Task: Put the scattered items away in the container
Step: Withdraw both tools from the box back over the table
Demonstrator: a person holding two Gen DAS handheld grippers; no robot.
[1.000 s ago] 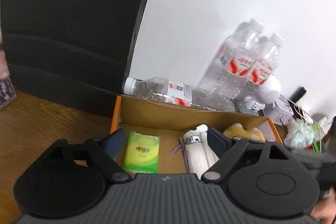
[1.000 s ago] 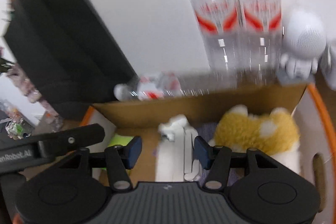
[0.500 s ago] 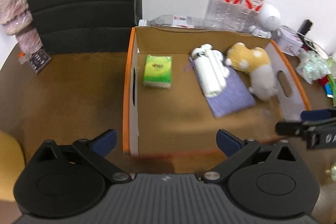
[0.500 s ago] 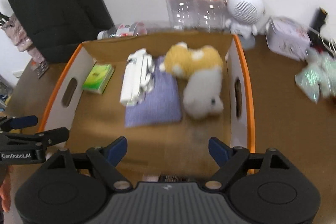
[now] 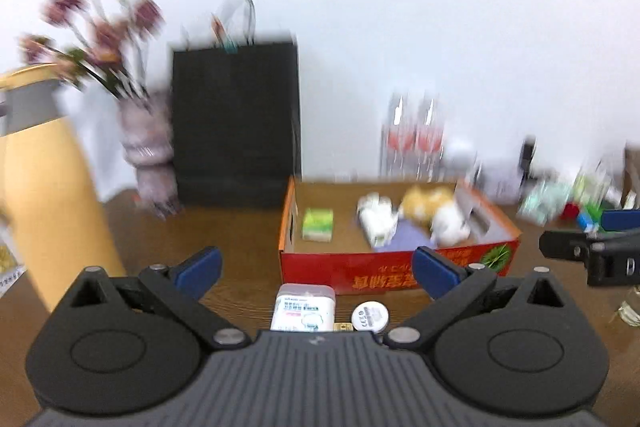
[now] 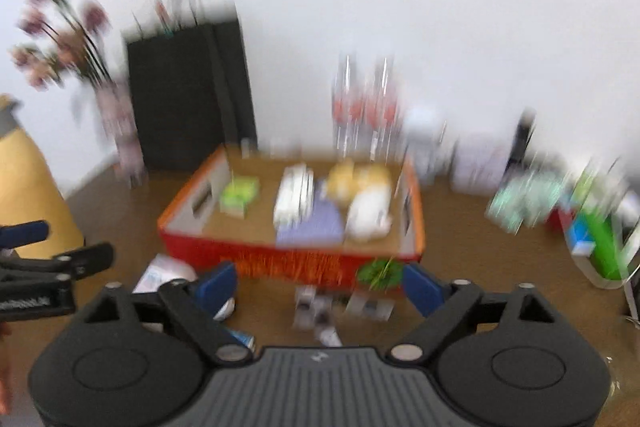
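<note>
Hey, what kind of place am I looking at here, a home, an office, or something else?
Probably a home or small office corner: a wooden table against a plain white wall, cluttered with a vase of flowers, a black paper bag and water bottles behind the box.

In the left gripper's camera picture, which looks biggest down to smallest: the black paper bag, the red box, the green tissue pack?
1. black paper bag
2. red box, though it lies nearer the camera
3. green tissue pack, clearly smallest

A plain white wall [image 5: 400, 7] filled the background under even, bright light. A brown wood-grain table [image 5: 224, 227] ran up to it. Against the wall stood a black paper bag [image 5: 236, 119], blurred flowers [image 5: 100, 15] and 2 bottles [image 5: 414, 139].
</note>
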